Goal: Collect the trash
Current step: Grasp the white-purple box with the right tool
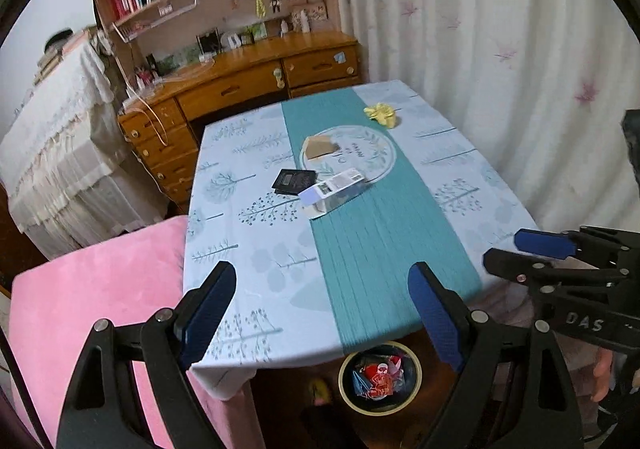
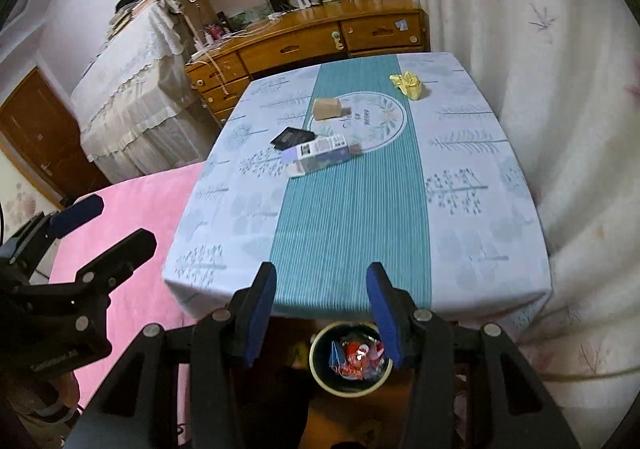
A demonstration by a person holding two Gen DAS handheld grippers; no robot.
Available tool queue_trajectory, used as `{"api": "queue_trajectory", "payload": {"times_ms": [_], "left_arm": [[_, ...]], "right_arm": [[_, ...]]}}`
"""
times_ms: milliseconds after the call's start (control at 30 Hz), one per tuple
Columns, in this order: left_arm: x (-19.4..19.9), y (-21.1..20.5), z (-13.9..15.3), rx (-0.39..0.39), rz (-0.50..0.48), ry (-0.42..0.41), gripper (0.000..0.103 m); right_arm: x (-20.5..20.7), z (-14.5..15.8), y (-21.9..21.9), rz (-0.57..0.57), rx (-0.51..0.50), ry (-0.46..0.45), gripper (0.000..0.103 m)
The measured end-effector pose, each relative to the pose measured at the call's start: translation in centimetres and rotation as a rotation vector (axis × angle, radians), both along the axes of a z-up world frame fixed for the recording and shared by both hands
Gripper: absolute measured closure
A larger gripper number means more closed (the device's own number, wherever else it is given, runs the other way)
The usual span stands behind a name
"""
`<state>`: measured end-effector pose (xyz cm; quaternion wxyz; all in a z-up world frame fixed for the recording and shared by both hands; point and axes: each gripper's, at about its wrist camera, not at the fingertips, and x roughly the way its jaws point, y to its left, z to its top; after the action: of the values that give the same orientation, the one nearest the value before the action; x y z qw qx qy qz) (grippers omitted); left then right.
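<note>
On the table's cloth [image 1: 360, 233] [image 2: 352, 217] lie a white carton [image 1: 335, 191] [image 2: 320, 154], a black packet [image 1: 294, 181] [image 2: 292, 138], a brown box [image 1: 320, 147] [image 2: 327, 108] and a crumpled yellow wrapper [image 1: 382, 114] [image 2: 408, 84]. Below the near table edge stands a round bin [image 1: 380, 377] [image 2: 351, 359] with red and blue wrappers inside. My left gripper [image 1: 322, 279] hangs open and empty above the near edge. My right gripper [image 2: 322, 277] is open too, nothing between its pads; it also shows at the right of the left wrist view [image 1: 520, 249].
A pink padded seat [image 1: 92, 297] [image 2: 132, 233] sits left of the table. A wooden desk with shelves [image 1: 240, 85] [image 2: 304, 41] stands behind it, a covered bed [image 1: 56, 153] far left, and a white curtain [image 1: 500, 29] [image 2: 540, 29] along the right.
</note>
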<state>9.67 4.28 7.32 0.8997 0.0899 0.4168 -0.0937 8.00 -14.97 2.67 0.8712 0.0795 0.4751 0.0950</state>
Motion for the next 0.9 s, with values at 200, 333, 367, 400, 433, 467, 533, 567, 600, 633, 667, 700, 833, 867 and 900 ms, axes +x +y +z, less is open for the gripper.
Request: {"api": "queue_trajectory", "payload": {"times_ms": [200, 333, 367, 400, 433, 467, 533, 567, 600, 633, 667, 700, 833, 867, 900], "left_arm": [[9.3, 4.2, -3.2, 0.001, -0.058, 0.073, 0.016], [15.6, 6.5, -4.2, 0.014, -0.143, 0.095, 0.016], [16.8, 6.8, -4.4, 0.017, -0.163, 0.098, 0.016], [18.5, 7.3, -4.8, 0.022, -0.188, 0.105, 0.016], [20.1, 7.7, -5.3, 0.027, -0.206, 0.116, 0.016], [21.4, 8.0, -5.7, 0.03, -0.22, 0.128, 0.016], [24.3, 8.4, -7.0, 0.038, -0.248, 0.16, 0.016], [25.4, 8.5, -7.5, 0.041, -0.255, 0.17, 0.016], [26.5, 8.7, -8.1, 0.039, -0.261, 0.182, 0.016], [27.5, 8.9, -8.6, 0.035, -0.267, 0.194, 0.016], [28.4, 9.0, -9.2, 0.027, -0.27, 0.208, 0.016], [29.2, 9.1, -9.6, 0.019, -0.271, 0.219, 0.016], [31.9, 9.4, -11.5, -0.011, -0.286, 0.265, 0.016], [32.3, 9.4, -11.8, -0.014, -0.293, 0.272, 0.016], [32.6, 9.2, -12.1, -0.015, -0.301, 0.279, 0.016]], "right_arm": [[7.1, -2.6, 1.9, -0.117, 0.005, 0.071, 0.056], [13.0, -5.6, 3.2, -0.245, 0.055, 0.173, 0.055], [14.2, -6.2, 3.4, -0.272, 0.066, 0.189, 0.055], [15.6, -7.0, 3.6, -0.307, 0.083, 0.207, 0.055], [16.7, -7.6, 3.8, -0.336, 0.096, 0.219, 0.051], [17.9, -8.3, 3.9, -0.373, 0.109, 0.234, 0.043], [19.9, -9.5, 4.0, -0.434, 0.141, 0.257, 0.037], [21.0, -10.3, 4.0, -0.469, 0.162, 0.273, 0.037], [22.0, -11.0, 4.1, -0.499, 0.178, 0.288, 0.037], [22.7, -11.5, 4.1, -0.517, 0.187, 0.297, 0.037], [23.5, -12.1, 4.1, -0.538, 0.193, 0.311, 0.037], [24.5, -13.0, 4.1, -0.566, 0.195, 0.333, 0.037], [26.9, -15.5, 4.3, -0.628, 0.202, 0.397, 0.037], [27.2, -16.0, 4.4, -0.641, 0.204, 0.415, 0.037], [27.4, -16.6, 4.4, -0.651, 0.21, 0.432, 0.037]]}}
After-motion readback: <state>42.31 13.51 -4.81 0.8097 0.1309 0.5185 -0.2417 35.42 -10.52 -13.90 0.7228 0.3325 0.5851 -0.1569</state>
